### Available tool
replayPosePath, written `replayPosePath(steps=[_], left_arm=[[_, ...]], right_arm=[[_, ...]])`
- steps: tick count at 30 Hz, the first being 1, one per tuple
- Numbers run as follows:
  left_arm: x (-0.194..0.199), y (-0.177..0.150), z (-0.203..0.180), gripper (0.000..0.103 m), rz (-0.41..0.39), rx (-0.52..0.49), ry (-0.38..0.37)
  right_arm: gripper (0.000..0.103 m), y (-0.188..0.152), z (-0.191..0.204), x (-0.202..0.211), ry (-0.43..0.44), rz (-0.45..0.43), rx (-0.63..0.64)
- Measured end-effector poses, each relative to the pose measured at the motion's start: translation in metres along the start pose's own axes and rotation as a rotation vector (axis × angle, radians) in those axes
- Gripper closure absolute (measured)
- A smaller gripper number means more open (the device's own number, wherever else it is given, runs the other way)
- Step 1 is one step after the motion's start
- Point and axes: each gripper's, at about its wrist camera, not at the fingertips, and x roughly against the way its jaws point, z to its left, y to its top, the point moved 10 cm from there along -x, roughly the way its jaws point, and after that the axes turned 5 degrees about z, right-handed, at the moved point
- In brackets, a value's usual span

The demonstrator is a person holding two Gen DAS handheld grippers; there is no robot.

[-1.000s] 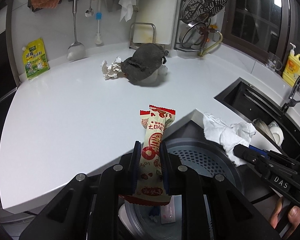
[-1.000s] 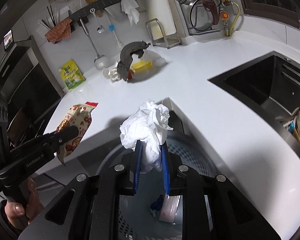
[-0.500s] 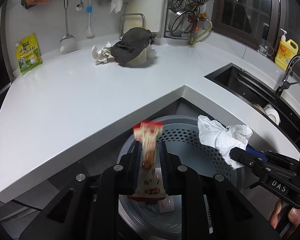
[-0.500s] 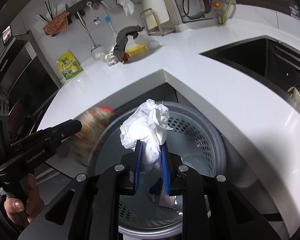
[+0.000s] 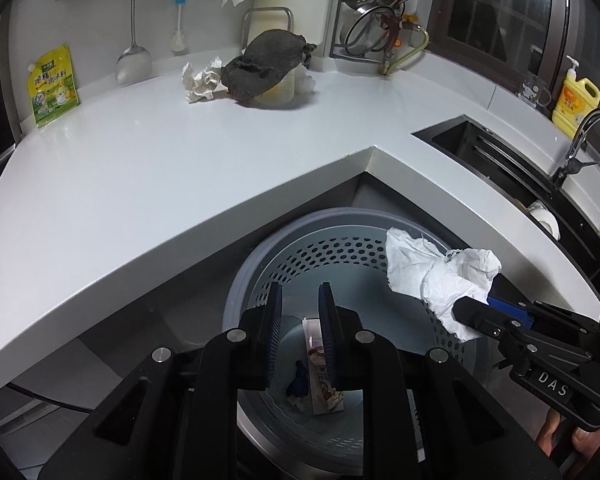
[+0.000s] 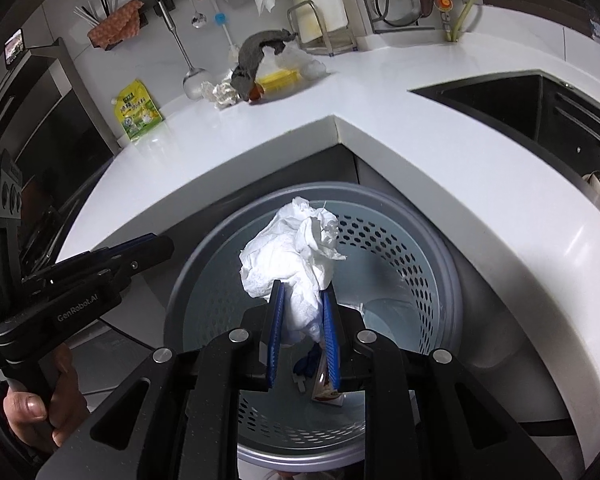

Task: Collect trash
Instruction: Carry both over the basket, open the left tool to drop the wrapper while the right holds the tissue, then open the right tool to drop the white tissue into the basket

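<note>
My left gripper hangs over the grey perforated trash bin, its jaws a narrow gap apart with nothing between them. The red-and-cream snack wrapper lies at the bottom of the bin beside a small blue scrap. My right gripper is shut on a crumpled white tissue, held above the bin's opening. In the left wrist view the tissue and right gripper are at the right, over the rim. The left gripper shows at the left in the right wrist view.
The white L-shaped counter wraps around the bin. At its back lie a crumpled paper, a dark cloth draped over a container and a green pouch. A black sink and a yellow soap bottle are at right.
The snack wrapper slid out of the left gripper and dropped into the bin. Both grippers sank lower over the bin; the right one still holds the tissue.
</note>
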Motion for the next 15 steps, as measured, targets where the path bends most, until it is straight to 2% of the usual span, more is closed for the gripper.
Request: replayPosePath(steps=[7, 11, 15], left_arm=[[-0.010, -0.008, -0.003, 0.084, 0.032, -0.003, -0.001], [-0.013, -0.010, -0.002, 0.081, 0.044, 0.001, 0.004], [-0.014, -0.011, -0.001, 0.071, 0.042, -0.001, 0.012]], right_arm=[[0.083, -0.013, -0.003, -0.015, 0.003, 0.051, -0.004], [0.056, -0.013, -0.005, -0.014, -0.004, 0.045, -0.009], [0.051, -0.010, -0.007, -0.011, -0.005, 0.032, -0.015]])
